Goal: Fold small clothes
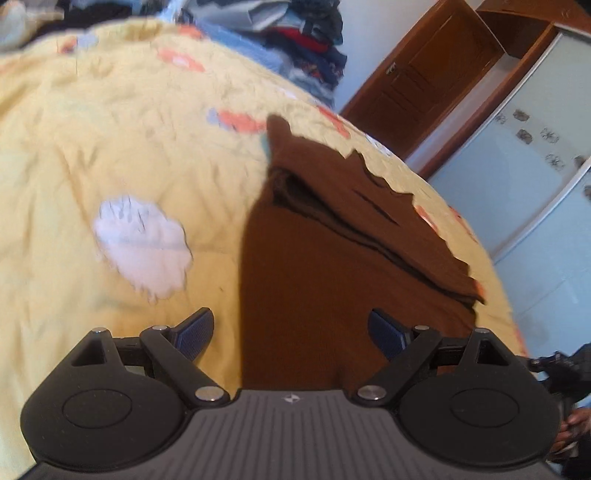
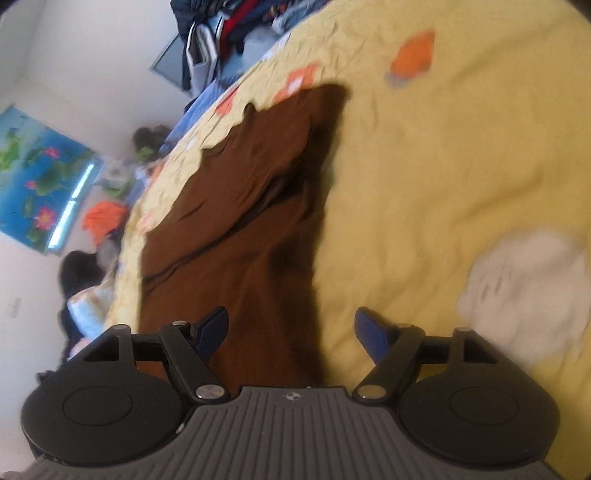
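Note:
A brown garment [image 1: 332, 266] lies partly folded on the yellow bedspread [image 1: 110, 147], with layered edges showing along its right side. It also shows in the right wrist view [image 2: 240, 221], stretching away from the gripper. My left gripper [image 1: 291, 334] is open and empty, hovering over the garment's near end. My right gripper [image 2: 290, 332] is open and empty, over the garment's near right edge. Both views are blurred.
A white patch [image 1: 144, 243] is printed on the bedspread left of the garment, and shows in the right wrist view [image 2: 524, 291]. A pile of clothes [image 1: 295, 33] lies at the far end of the bed. A wooden door [image 1: 424, 77] and wardrobe [image 1: 535, 147] stand beyond.

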The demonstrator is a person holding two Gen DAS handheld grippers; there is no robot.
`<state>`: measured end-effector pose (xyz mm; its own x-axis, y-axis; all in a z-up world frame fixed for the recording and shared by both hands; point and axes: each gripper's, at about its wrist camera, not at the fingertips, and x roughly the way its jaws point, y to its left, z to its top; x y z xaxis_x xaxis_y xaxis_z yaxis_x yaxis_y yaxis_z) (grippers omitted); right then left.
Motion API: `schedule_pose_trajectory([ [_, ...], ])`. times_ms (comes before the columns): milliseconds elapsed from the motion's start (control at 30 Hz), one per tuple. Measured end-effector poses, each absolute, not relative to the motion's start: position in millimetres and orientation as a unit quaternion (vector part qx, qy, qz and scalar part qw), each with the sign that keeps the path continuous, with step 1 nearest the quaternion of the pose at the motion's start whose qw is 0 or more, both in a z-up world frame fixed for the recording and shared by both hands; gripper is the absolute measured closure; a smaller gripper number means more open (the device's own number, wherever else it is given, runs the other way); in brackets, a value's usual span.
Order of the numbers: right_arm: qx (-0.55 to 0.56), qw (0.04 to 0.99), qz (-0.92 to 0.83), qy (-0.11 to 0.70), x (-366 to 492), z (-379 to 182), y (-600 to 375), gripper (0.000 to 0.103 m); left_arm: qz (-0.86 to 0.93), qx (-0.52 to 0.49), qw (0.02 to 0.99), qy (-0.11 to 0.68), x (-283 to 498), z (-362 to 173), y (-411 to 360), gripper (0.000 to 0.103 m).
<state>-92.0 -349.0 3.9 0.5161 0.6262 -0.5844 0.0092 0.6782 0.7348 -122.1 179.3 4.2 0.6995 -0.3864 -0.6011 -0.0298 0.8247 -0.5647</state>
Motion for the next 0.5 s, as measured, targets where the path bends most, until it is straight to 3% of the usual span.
schedule_pose_trajectory([
  [200,0.367,0.751,0.247,0.491,-123,-1,-330,0.026,-0.159,-0.339,0.826,0.421,-145,1,188,0.013],
  [267,0.378,0.737,0.258,0.498,-135,-4,-327,0.028,-0.159,-0.342,0.819,0.433,-154,1,188,0.024],
  [333,0.384,0.731,0.260,0.501,-144,-5,-325,0.031,-0.161,-0.344,0.808,0.451,-158,-4,185,0.054],
  [500,0.399,0.725,0.245,0.504,-148,-10,-326,0.054,-0.158,-0.327,0.808,0.464,-158,-3,178,0.060],
])
